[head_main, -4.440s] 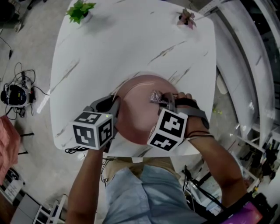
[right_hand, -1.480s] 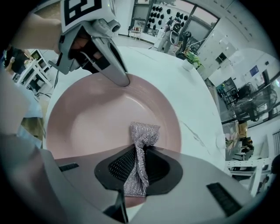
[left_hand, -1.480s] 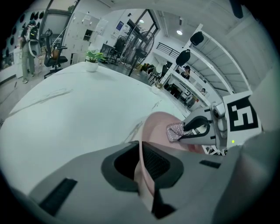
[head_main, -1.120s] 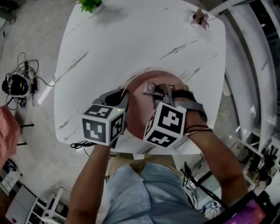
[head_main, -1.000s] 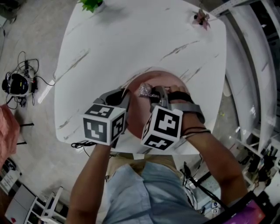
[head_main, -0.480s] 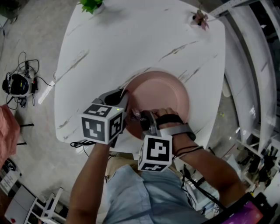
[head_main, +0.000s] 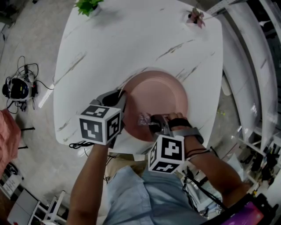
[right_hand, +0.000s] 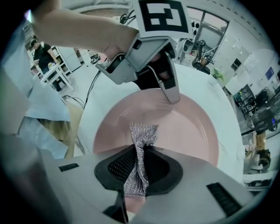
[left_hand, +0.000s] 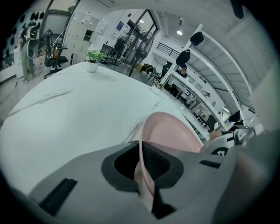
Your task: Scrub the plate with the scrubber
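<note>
The plate (head_main: 160, 90) sits at your side of the white tabletop (head_main: 131, 39), its near rim close to the tabletop's near edge, with only a narrow strip of surface between them. A wider band of tabletop lies between the plate and the right edge. Beyond the plate the marbled top runs broad and open to the far corners, where a green plant (head_main: 88, 5) stands at the far left and a small pink-flowered plant (head_main: 194, 17) at the far right, both well apart from the plate. Your left gripper (head_main: 121, 100) reaches in from the near-left side, and its jaws are closed on the plate's left rim, which runs thin and edge-on between the pads. Your right gripper (head_main: 150, 123) comes in over the near rim and points left across the plate; its jaws are clamped tight on the silvery mesh scrubber (head_main: 143, 119), whose free end pokes out past the jaws and touches the plate's inner surface at the near-left part. The two grippers lie near each other, apart, with the scrubber between them. Your left forearm rises straight from your body, while your right wrist bends inward, a strap across the back of the hand (head_main: 175, 121).
</note>
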`<state>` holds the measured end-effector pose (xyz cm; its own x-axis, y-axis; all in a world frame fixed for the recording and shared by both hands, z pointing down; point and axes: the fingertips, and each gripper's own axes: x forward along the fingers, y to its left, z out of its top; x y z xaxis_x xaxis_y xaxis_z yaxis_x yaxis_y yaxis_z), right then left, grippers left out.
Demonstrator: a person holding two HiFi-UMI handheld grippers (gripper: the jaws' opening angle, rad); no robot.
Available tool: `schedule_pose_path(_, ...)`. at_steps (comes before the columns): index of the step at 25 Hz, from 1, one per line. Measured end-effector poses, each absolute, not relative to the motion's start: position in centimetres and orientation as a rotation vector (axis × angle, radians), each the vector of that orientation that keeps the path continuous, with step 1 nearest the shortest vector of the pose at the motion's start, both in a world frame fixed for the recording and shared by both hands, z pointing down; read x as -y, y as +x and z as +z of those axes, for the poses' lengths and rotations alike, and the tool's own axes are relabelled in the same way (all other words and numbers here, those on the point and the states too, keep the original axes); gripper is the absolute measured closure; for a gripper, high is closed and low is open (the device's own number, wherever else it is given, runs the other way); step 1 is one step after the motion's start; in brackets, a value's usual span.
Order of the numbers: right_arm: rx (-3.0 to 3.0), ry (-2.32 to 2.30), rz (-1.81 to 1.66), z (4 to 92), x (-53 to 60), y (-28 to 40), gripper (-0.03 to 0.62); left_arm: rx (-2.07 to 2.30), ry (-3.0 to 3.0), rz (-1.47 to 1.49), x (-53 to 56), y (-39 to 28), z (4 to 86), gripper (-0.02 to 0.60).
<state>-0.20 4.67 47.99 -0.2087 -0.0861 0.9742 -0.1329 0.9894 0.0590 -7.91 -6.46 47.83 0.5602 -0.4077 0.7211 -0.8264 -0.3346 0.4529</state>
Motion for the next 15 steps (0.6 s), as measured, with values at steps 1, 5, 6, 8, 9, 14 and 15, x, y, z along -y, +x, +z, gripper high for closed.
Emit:
schedule_pose_path(1, 1.778, 0.170, 0.054, 48.0, -4.5, 0.3, 0.519, 0.995, 1.950, 0.627, 6.5, -7.9, 47.8, 0.560)
schedule_pose_path(5, 1.751, 0.203, 0.083, 48.0, -3.7, 2.1, 0.519, 0.993, 1.949, 0.628, 6.5, -7.9, 47.8, 0.560)
schedule_pose_path(6, 1.742, 0.213, 0.088, 48.0, -3.3, 2.6, 0.519, 0.993, 1.949, 0.628, 6.5, -7.9, 47.8, 0.560)
schedule_pose_path(8, 1.724, 0.237, 0.094, 48.1, -2.5, 3.7, 0.519, 0.992, 1.948, 0.627, 6.5, -7.9, 47.8, 0.560)
schedule_pose_path(9, 1.714, 0.253, 0.096, 48.2, -2.0, 4.2, 0.519, 0.992, 1.948, 0.628, 6.5, -7.9, 47.8, 0.560)
schedule_pose_path(14, 1.688, 0.343, 0.117, 48.2, 1.1, 5.7, 0.519, 0.989, 1.947, 0.630, 6.5, -7.8, 47.9, 0.560)
schedule_pose_path(15, 1.684, 0.354, 0.113, 48.2, 1.7, 5.7, 0.519, 0.989, 1.947, 0.629, 6.5, -7.8, 47.9, 0.560)
